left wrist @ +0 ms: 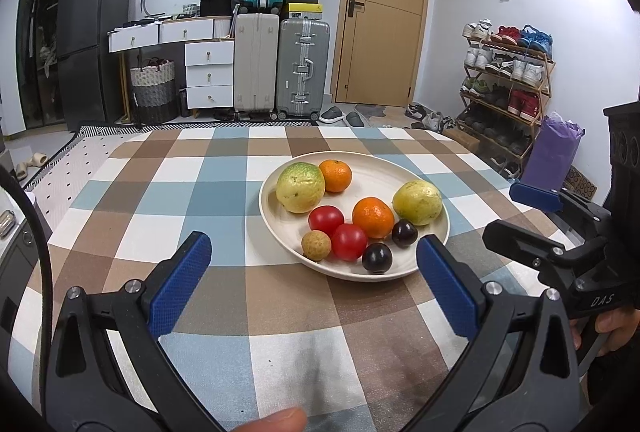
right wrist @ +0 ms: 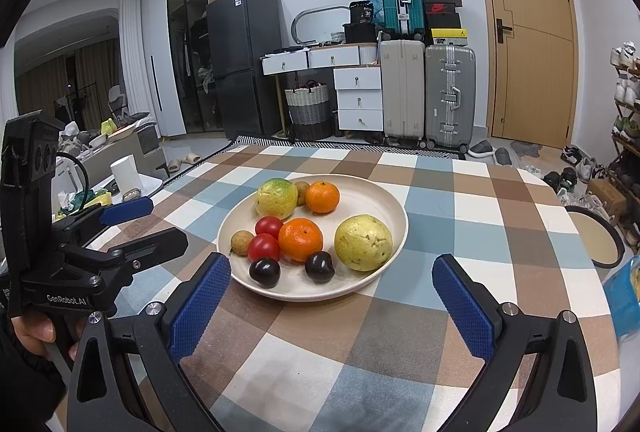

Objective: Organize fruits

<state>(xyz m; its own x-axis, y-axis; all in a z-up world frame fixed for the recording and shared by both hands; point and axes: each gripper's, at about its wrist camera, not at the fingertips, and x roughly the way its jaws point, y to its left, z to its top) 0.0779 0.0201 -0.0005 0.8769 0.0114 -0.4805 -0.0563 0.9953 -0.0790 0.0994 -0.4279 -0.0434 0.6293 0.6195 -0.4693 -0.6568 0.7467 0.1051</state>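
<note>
Left wrist view: the plate (left wrist: 408, 168), cream-coloured and round, rests on the checked worktop (left wrist: 224, 192) and holds all the fruit. Two yellow-green guavas occupy the plate, one at the far left (left wrist: 300, 187) and one at the right (left wrist: 417, 202). One orange (left wrist: 335, 175) sits touching the left guava; a second orange (left wrist: 373, 217) lies near the plate's centre, just beside the right guava. Two red tomatoes (left wrist: 338, 232) touch each other in front of the central orange. A small tan longan (left wrist: 316, 245) lies at the near-left rim, beside the tomatoes. Two dark plums occupy the near rim, one (left wrist: 377, 258) in front of the tomatoes, the other (left wrist: 404, 233) below the right guava.

The left gripper (left wrist: 314, 252) hovers above the worktop just short of the plate, its blue pads spread wide apart and holding nothing. Its right pad (left wrist: 448, 288) overlaps the plate's near-right rim in this view; contact cannot be confirmed.

In the right wrist view, the right gripper (right wrist: 332, 278) is likewise spread wide with nothing between its pads, positioned just short of the plate's near rim. A second longan (right wrist: 302, 192) shows between the far guava and the far orange. A hand (right wrist: 34, 328) holds the other gripper's handle at the left edge.

Beyond the worktop stand suitcases (left wrist: 280, 68), a white drawer unit (left wrist: 208, 72), a wooden door (left wrist: 384, 8) and a shoe rack (left wrist: 508, 84).
</note>
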